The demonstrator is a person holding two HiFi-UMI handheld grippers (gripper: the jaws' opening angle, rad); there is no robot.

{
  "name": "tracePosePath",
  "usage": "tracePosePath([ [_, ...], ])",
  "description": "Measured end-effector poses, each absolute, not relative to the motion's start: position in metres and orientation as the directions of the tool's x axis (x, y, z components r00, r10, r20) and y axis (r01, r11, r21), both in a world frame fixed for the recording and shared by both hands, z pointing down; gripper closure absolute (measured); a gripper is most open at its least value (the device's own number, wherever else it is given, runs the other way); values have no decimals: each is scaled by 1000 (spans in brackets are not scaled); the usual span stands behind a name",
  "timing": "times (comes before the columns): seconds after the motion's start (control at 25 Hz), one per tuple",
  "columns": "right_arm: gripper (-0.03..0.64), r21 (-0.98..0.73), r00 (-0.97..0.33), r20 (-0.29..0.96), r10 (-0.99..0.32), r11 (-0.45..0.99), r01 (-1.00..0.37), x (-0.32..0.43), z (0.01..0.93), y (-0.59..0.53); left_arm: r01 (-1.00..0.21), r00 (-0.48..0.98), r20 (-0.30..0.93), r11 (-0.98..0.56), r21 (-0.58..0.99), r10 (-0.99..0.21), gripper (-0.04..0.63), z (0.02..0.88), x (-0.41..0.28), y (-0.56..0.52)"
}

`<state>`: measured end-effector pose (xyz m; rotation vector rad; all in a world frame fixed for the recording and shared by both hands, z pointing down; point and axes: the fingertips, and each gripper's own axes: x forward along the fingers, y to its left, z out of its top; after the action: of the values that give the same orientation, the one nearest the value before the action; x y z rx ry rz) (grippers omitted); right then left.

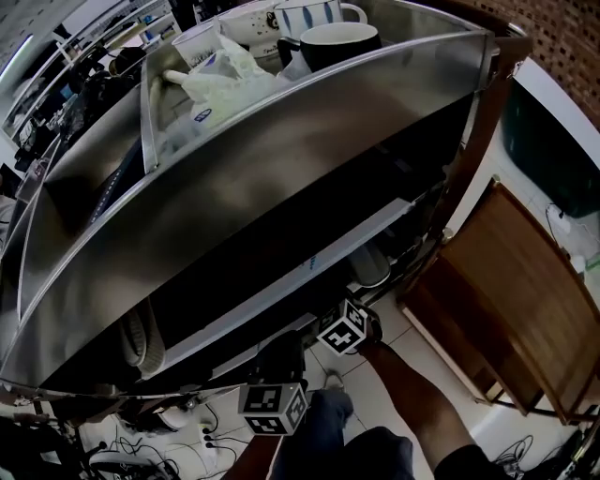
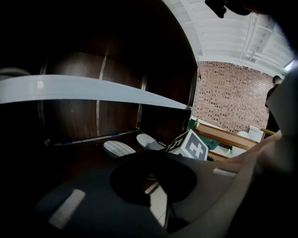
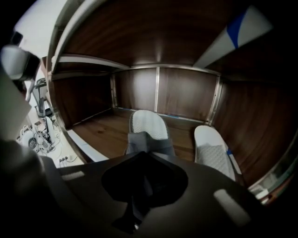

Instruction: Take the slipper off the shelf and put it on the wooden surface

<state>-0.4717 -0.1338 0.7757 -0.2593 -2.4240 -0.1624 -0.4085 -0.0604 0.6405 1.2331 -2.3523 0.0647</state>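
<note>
Currently, item by item, as your two grippers find it.

Right gripper [image 3: 139, 155]: you have it reaching into the lower bay of the shelf [image 3: 100, 132]. Its jaws are drawn together on the grey strap of the slipper [image 3: 148, 128], at the strap's near edge.

Slipper: directly ahead of your right gripper, pale quilted sole flat on the wooden shelf board, toe pointing away towards the back panel [image 3: 181, 100].

Second slipper [image 3: 212, 148]: just right of that gripper, apart from the first and lying roughly parallel to it, close to the bay's right wall.

Left gripper [image 2: 153, 158]: you hold it outside the bay with its jaws closed on nothing. Both slippers lie ahead of it, and the right gripper's marker cube [image 2: 193, 146] sits ahead and to its right.

Shelf interior: dark brown wood on board, back and sides, with metal strips at the panel joints.

Metal shelves [image 1: 281, 141]: curved steel tiers above both grippers. The top one carries a black mug [image 1: 337, 42], a striped mug [image 1: 309, 14] and a crumpled plastic bag [image 1: 230, 80].

Wooden surface [image 1: 511, 281]: a brown slatted platform to the right of your right gripper, low on the floor, well apart from the slippers.

Room: white tiled floor [image 1: 412, 328] under your right gripper, loose cables [image 1: 141, 436] left of your left gripper, a brick wall [image 2: 228, 97] beyond it to the right, and a white panelled ceiling overhead.
</note>
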Motion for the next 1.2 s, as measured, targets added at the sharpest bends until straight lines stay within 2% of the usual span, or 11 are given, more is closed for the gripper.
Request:
tracePosePath([
  [0.48, 606, 30, -741, 662, 115, 983, 179, -359, 723, -135, -838, -412, 426, 518, 171, -806, 591, 591, -327, -81],
  [0.76, 604, 12, -769, 638, 37, 998, 58, -293, 678, -159, -879, -329, 424, 438, 187, -843, 591, 564, -283, -119],
  [1.2, 604, -54, -797, 581, -167, 968, -243, -220, 609, -218, -939, -136, 381, 242, 245, -914, 591, 514, -237, -209],
])
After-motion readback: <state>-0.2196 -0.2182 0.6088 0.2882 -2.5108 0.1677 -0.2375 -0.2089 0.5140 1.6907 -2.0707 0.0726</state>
